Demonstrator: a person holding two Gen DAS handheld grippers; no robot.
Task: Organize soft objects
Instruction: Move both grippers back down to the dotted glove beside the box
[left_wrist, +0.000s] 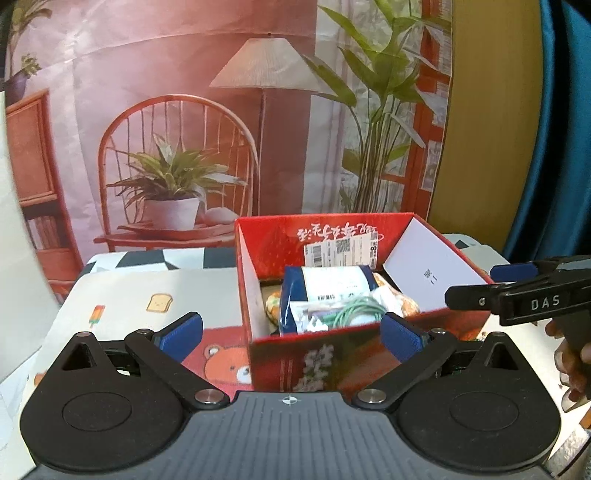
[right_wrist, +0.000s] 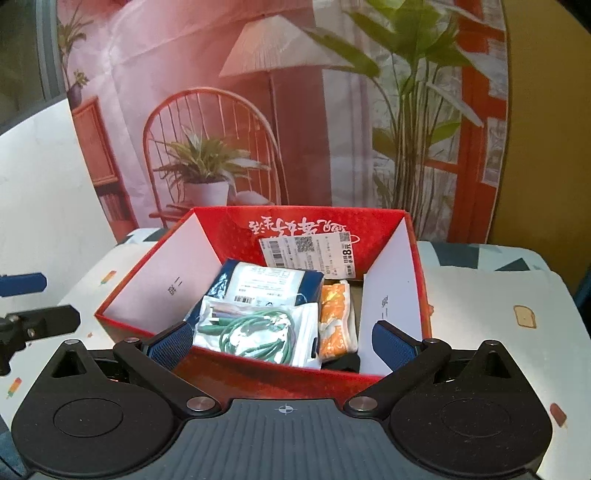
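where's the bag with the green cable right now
In the red box, front and on top: the green cable bag overlaps the blue packet, orange packet to its right.

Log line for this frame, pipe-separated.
left tongs: open, empty | right tongs: open, empty | red box: holds green cable pouch, blue packet, orange packet | phase: hovering at box

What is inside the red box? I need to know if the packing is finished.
The red box holds a clear packet of green cord lying on a blue-and-white package, with an orange-patterned pouch beside them. Anything beneath these is covered.
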